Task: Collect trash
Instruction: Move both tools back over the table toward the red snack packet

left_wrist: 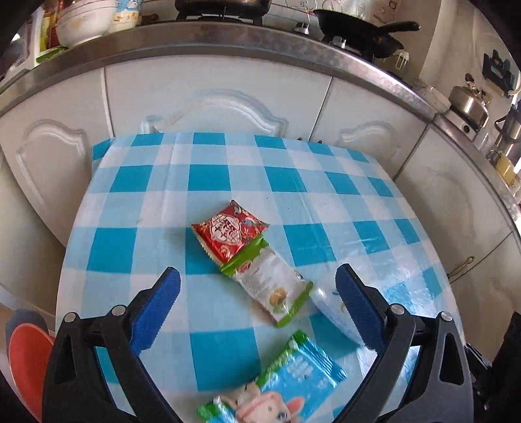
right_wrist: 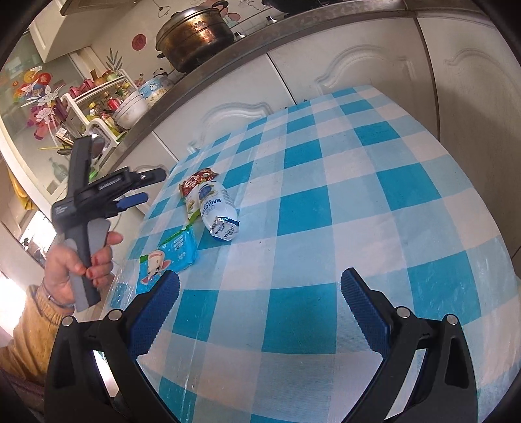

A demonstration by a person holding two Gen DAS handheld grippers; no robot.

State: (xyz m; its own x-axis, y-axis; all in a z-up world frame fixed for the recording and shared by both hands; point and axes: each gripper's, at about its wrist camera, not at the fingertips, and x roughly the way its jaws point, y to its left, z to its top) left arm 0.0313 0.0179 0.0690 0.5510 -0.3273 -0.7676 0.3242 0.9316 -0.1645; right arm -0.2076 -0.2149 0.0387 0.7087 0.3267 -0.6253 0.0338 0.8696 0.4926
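Several snack wrappers lie on the blue-and-white checked table [left_wrist: 208,175]. In the left wrist view a red wrapper [left_wrist: 229,230] lies in the middle, a green-and-white wrapper [left_wrist: 270,286] overlaps its near corner, a white packet [left_wrist: 329,309] lies to the right, and a blue rabbit wrapper [left_wrist: 280,384] is nearest. My left gripper [left_wrist: 257,286] is open and empty, hovering over them. In the right wrist view the red wrapper [right_wrist: 195,180], the white packet [right_wrist: 218,211] and the rabbit wrapper [right_wrist: 172,257] lie at the table's left. My right gripper [right_wrist: 260,286] is open and empty above bare cloth [right_wrist: 325,195]. The left gripper [right_wrist: 130,195] shows at the far left.
White kitchen cabinets [left_wrist: 228,94] with a steel counter stand right behind the table. A black pan [left_wrist: 358,26], bowls [left_wrist: 84,22] and a kettle [left_wrist: 469,104] sit on the counter. A big pot [right_wrist: 195,35] shows in the right wrist view. A red stool [left_wrist: 26,358] stands left of the table.
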